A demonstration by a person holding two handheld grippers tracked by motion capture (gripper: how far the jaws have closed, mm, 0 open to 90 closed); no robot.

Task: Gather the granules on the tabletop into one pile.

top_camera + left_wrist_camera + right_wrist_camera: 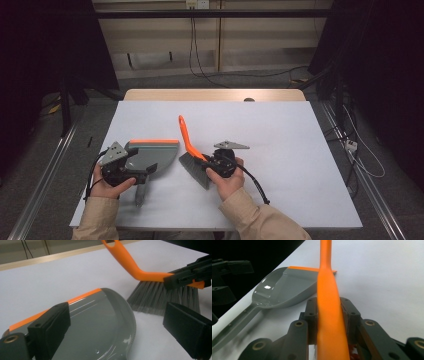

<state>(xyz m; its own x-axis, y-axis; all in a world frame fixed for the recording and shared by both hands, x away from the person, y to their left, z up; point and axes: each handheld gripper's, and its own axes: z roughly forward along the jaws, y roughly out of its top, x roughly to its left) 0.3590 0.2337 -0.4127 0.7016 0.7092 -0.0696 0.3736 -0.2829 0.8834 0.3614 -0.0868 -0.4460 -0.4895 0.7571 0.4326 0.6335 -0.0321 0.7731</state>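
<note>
White tabletop (pixel 300 150) carries two things, both toward its near edge: a grey dustpan (pixel 150 156) with an orange lip on the near-left part, and a small brush (pixel 192 152) with an orange handle near the middle.

The right gripper (pixel 216 162) is clenched on the brush; in the right gripper view its jaws press on both sides of the orange handle (pixel 329 322), close to the head with the bristles. The handle rises and points toward the far edge, while the grey bristles (pixel 160 298) hang down to the surface, between the two hands.

The left gripper (pixel 131 167) is at the handle end of the dustpan. In the left gripper view its jaws stand wide apart over the bowl of the pan, so it is released and grasps nothing.

The dustpan lies to the left of the brush, just beside it. Its long axis runs from the near edge, where its handle (pixel 140 192) points, to the orange lip (pixel 155 142) on the far side. The left gripper is the nearer one to it. The next move probably depends on this: the bristles must sweep leftward to the pan, and the pan's mouth opens to the far side, not toward the brush.
</note>
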